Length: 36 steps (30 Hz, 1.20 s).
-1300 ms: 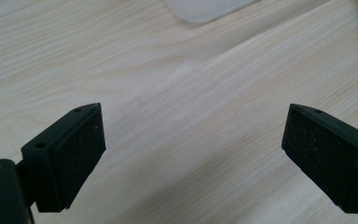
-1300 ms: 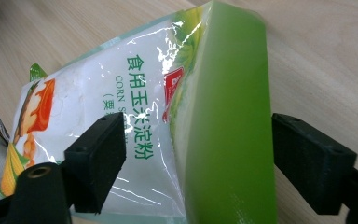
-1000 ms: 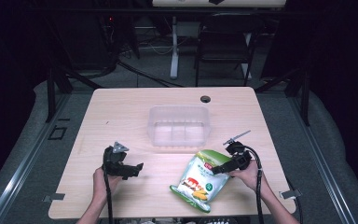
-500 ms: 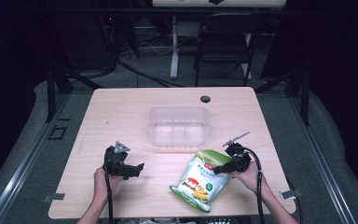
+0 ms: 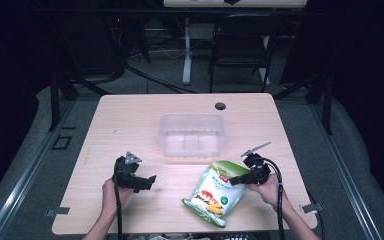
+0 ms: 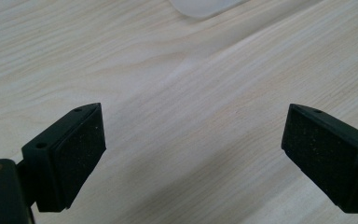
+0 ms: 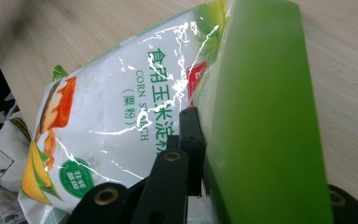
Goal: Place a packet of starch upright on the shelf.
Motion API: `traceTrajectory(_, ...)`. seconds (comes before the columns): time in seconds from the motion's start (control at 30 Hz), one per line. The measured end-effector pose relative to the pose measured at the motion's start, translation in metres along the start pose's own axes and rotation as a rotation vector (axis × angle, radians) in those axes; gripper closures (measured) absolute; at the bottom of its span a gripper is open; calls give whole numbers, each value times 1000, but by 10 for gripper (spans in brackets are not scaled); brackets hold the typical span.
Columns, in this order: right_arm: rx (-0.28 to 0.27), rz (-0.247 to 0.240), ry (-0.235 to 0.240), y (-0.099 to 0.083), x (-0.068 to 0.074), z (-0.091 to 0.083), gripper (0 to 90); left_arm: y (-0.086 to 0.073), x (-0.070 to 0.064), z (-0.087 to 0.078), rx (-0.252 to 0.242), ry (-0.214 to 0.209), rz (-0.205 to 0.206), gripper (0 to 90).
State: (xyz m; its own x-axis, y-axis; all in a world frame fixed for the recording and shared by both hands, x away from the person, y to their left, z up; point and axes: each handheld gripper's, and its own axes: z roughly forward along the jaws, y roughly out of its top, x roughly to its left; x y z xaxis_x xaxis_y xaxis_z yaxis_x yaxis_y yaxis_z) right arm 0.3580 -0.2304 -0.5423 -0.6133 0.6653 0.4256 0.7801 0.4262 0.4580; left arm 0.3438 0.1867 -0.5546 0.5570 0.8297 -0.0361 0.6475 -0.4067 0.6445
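Table point(image 5: 130, 125) of pale wood takes up the middle of the high view, with a small dark hole point(image 5: 220, 106) near its 12 o'clock edge. Clear plastic tub point(image 5: 192, 134) sits at the table's centre, a little toward 12 o'clock. Corn starch bag point(image 5: 217, 192), white and green with corn pictured on it, lies at about 5 o'clock from the tub, near the front edge. Right tongs point(image 5: 236, 180) come in from 3 o'clock of the bag and are clamped on its green top edge; the right gripper view shows one black jaw pressed flat against the folded green flap point(image 7: 261, 116). Left tongs point(image 5: 147, 181) hover at 7 o'clock from the tub, well apart from the bag, jaws spread wide over bare wood, holding nothing.
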Motion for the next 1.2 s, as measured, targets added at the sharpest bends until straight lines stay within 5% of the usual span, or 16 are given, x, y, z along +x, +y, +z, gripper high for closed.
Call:
traceTrajectory(0.3,-16,11,-17,-1,3,-1,897,0,0,0,0,0,1,61)
traceTrajectory(1.2,-113,-31,46,3,22,-23,899,0,1,-1,0,12,-6,61)
